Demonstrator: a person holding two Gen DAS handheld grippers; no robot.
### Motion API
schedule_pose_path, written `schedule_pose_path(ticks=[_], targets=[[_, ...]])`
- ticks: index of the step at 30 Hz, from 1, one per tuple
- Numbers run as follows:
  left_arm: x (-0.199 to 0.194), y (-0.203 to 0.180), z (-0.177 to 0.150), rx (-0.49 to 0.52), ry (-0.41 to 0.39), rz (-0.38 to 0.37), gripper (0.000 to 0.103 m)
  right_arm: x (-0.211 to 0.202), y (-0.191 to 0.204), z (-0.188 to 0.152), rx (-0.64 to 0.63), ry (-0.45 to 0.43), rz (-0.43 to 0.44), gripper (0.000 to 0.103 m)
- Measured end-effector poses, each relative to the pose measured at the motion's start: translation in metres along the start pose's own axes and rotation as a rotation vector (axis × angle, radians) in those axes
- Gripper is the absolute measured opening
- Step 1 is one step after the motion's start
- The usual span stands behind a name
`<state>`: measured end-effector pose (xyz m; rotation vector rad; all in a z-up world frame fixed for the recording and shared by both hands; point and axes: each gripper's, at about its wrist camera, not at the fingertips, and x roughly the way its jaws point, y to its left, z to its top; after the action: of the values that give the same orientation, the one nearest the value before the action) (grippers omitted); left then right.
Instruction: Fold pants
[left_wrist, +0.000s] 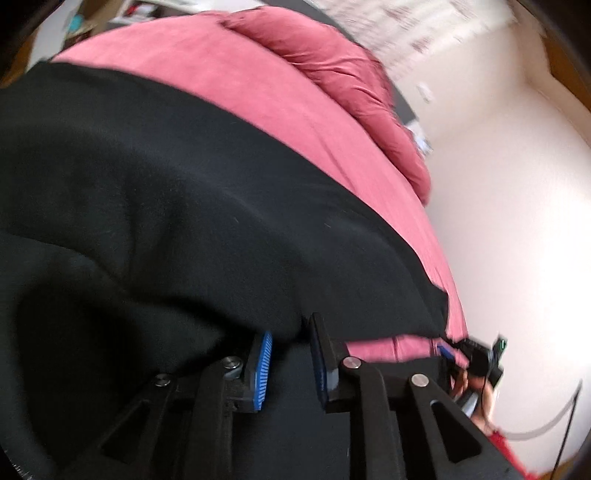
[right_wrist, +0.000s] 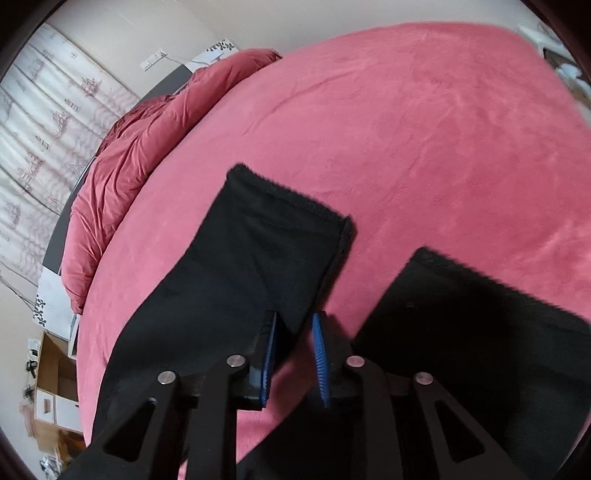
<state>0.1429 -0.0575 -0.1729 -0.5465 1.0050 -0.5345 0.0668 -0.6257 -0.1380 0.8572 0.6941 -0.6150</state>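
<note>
Black pants of soft, matte fleece spread over a pink, velvety bedspread; in the right wrist view, two squared leg ends with fuzzy hems at centre and lower right. Left gripper at the bottom, ribbed blue pads parted a little, a dark fold between them; pressing or not, cannot tell. Right gripper likewise slightly parted, a leg's edge between the pads, not clamped. Rumpled pink duvet at upper left.

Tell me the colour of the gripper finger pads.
Blue ribbed finger pads, clearest in the right wrist view.
</note>
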Motion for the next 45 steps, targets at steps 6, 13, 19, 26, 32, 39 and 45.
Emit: schedule_pose_path(ticks=[6,13,19,26,32,39,45], targets=[[-0.054,0.015,-0.005,0.105,-0.083,0.079,0.025,-0.045,0.011,-0.005,-0.163,-0.090,-0.063,0.023],[-0.078,0.065,0.045,0.068,-0.192,0.260,0.025,-0.027,0.056,-0.004,-0.314,-0.056,-0.029,0.024],[-0.066,0.099,0.102,0.030,-0.150,0.341,0.027,0.018,0.073,0.008,-0.356,0.018,-0.067,0.024],[-0.034,0.132,0.129,0.060,-0.096,0.421,0.027,0.052,0.062,0.034,-0.345,0.034,-0.149,0.017],[-0.019,0.127,0.154,0.123,-0.085,0.462,0.028,0.059,0.067,0.056,-0.295,0.011,-0.225,0.020],[-0.042,0.143,0.209,0.012,-0.114,0.473,0.038,0.042,0.109,0.068,-0.420,0.037,-0.166,0.059],[-0.053,0.173,0.236,-0.115,-0.079,0.492,0.051,0.056,0.118,0.098,-0.302,0.131,-0.201,0.062]])
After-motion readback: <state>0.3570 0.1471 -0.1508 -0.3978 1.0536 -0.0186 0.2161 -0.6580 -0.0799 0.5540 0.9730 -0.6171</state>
